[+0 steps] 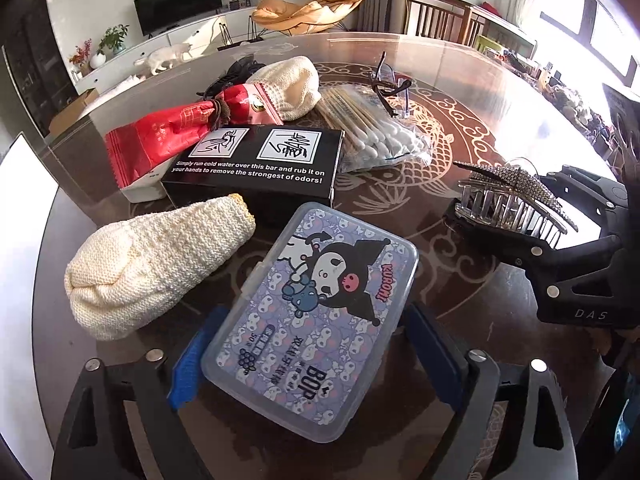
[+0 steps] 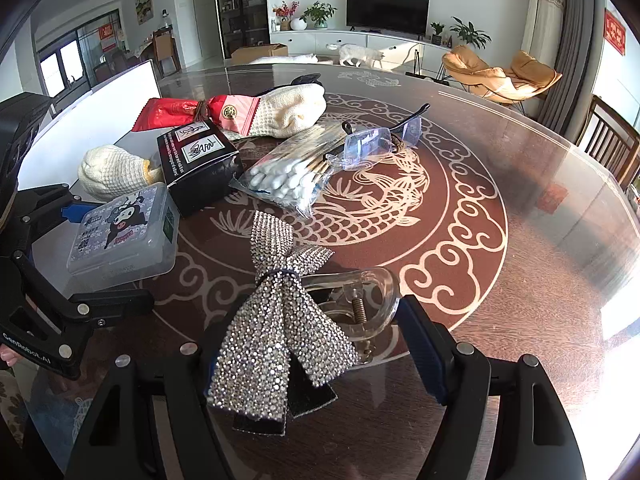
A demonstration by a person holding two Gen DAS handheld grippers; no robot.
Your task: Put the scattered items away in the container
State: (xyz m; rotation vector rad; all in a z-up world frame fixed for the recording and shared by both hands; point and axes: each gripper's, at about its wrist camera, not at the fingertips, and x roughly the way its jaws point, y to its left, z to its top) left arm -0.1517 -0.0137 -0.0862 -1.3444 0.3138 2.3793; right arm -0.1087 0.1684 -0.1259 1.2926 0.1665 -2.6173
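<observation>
The left gripper (image 1: 308, 344) is clamped across a flat plastic box (image 1: 312, 316) resting on the table (image 1: 460, 128); its smooth sides could slip out. The right gripper (image 2: 320, 344) grips a sparkly hair clip (image 2: 280, 320), whose loose bow could snag.

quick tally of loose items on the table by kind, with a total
Knit gloves: 2
Hair claw clips: 2, a rhinestone bow clip and a black claw clip
Kuromi plastic box: 1
Black odor-bar box: 1
Red snack packet: 1
Cotton swab bag: 1
Glasses: 1
Total: 9
</observation>
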